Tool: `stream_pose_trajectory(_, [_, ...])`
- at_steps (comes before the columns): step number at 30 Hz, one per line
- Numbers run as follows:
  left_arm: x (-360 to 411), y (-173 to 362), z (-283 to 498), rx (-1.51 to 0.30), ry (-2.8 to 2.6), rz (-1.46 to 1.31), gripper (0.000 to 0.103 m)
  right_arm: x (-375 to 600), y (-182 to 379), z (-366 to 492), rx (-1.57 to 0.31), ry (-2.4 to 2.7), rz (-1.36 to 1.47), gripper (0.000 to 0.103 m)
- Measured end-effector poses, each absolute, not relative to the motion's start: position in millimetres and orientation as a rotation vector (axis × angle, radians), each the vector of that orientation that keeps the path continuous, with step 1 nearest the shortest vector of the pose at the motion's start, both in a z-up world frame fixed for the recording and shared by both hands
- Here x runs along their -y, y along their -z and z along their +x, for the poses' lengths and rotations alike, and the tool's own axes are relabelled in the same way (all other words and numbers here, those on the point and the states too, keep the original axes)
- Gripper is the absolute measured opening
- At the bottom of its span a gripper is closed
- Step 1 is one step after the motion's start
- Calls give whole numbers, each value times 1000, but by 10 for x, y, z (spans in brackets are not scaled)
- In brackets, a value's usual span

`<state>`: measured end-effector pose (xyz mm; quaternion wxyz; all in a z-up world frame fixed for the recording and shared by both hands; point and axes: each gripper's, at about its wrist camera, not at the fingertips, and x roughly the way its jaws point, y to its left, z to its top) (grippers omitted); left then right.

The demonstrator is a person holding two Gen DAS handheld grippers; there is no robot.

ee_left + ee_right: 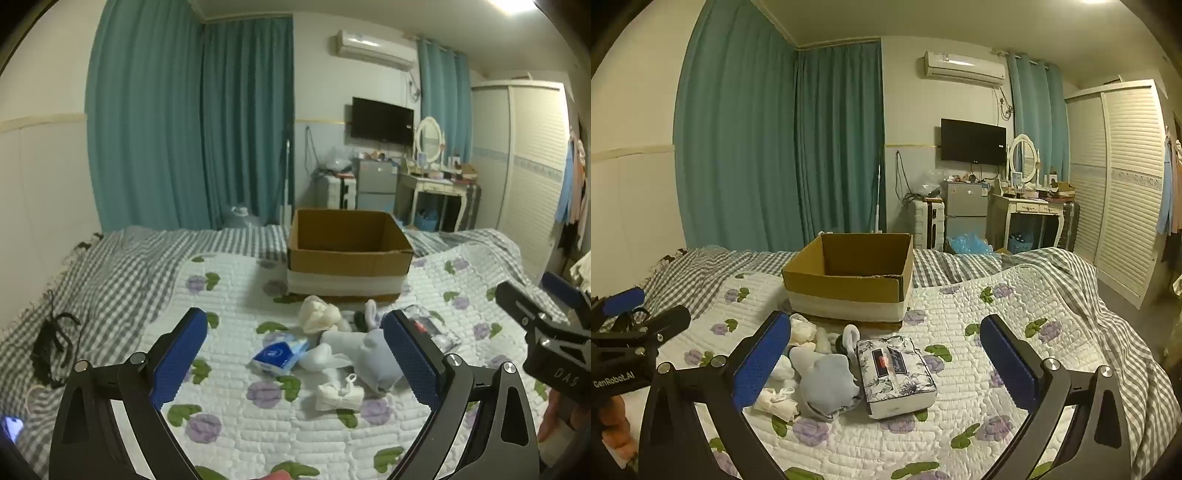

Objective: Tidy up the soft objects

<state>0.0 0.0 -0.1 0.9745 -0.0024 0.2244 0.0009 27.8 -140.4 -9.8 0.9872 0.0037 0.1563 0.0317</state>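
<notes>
One cardboard box (849, 273), open-topped, stands on the quilt (979, 424) toward the far side of the bed; just before its near wall lies one cluster of soft goods: one grey-blue plush toy (827, 384), one floral tissue pack (895, 373), one blue tissue packet (279, 354), one cream cloth bundle (317, 314) and one tied white cloth roll (340, 395). Two grippers: left gripper (295, 358) and right gripper (882, 362), each with jaws spread wide above the cluster and holding nothing. Bare quilt lies to the right of the floral pack as far as the striped bed edge (1119, 332), and to the left of the blue packet.
</notes>
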Motion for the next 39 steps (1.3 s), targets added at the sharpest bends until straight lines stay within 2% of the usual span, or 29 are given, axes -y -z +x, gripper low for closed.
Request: stream_pose_trajectory(39, [24,10,-9,-454,10,-23,98,1386,169,337,-353,-60,-10,103])
